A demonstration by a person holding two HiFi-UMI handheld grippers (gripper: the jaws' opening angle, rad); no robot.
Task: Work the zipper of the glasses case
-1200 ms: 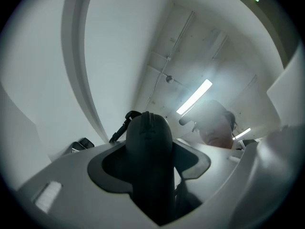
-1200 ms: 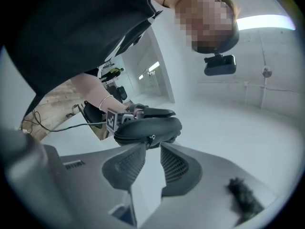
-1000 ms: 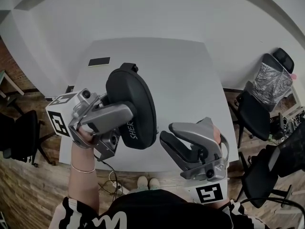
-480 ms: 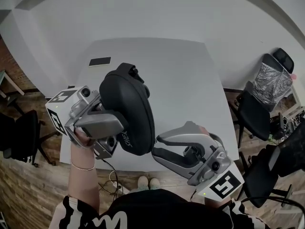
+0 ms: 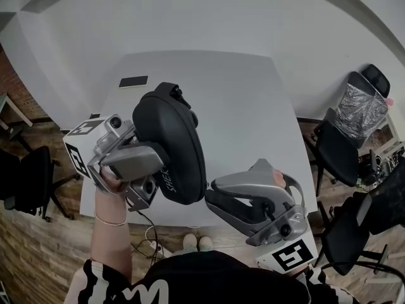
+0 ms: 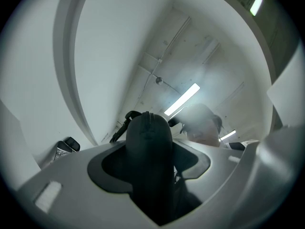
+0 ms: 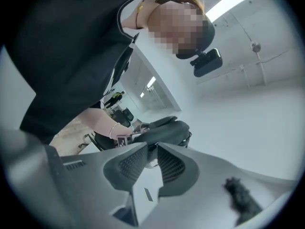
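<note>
The black oval glasses case [image 5: 171, 144] is held up in the air above the white table [image 5: 253, 106], standing on end with a small loop [image 5: 179, 94] at its top. My left gripper [image 5: 161, 163] is shut on the case's lower half. In the left gripper view the case [image 6: 148, 142] fills the space between the jaws of the left gripper [image 6: 150, 171]. My right gripper [image 5: 211, 194] points left, tips just at the case's lower right edge. In the right gripper view the right gripper [image 7: 152, 149] shows a narrow slit, closing, with the case [image 7: 164, 130] just beyond; whether anything lies in the slit is unclear.
A flat black phone-like slab [image 5: 131, 82] lies at the table's far left corner. Black office chairs [image 5: 345, 151] stand on the wooden floor to the right, one holding a silvery bundle [image 5: 361, 106]. A cable [image 5: 149, 233] hangs below the table's near edge.
The right gripper has swung left from beside the case to its lower right edge, and its jaws have narrowed. The left gripper tilted the case slightly and keeps its hold.
</note>
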